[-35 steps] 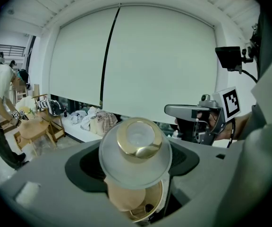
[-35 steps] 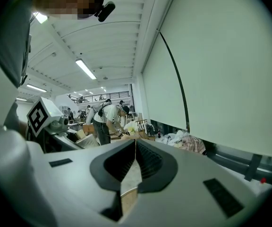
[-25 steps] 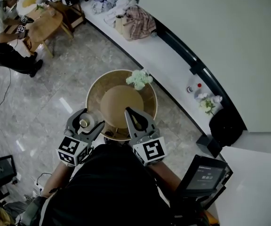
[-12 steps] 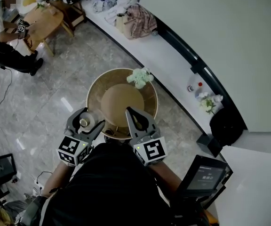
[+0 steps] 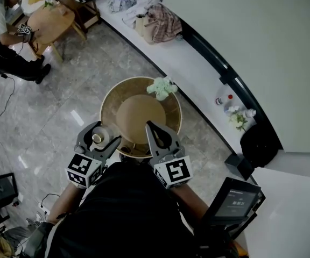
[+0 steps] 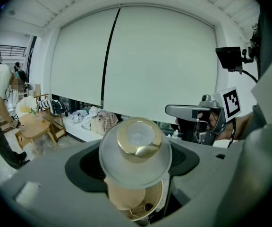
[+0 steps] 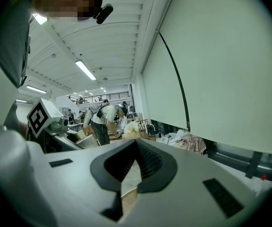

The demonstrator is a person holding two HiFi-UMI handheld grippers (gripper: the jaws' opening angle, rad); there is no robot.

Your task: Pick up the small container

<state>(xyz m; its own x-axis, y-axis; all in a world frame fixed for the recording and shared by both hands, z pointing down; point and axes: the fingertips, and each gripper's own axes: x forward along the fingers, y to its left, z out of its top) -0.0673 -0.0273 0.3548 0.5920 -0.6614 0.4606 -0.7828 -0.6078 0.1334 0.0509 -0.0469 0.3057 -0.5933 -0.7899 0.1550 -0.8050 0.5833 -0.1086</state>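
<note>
Jaws of left gripper [image 5: 102, 138] clamp small container [image 6: 135, 152], seemingly gold-capped, while those of right gripper [image 5: 150, 126] are closing, nearly together, on nothing

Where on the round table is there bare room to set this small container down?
The raised centre disc of the round table is bare, as is the left ring between disc and rim. Crowded: the far-right rim, with white flowers, and the near-left rim, where the left gripper holds the small container.
</note>
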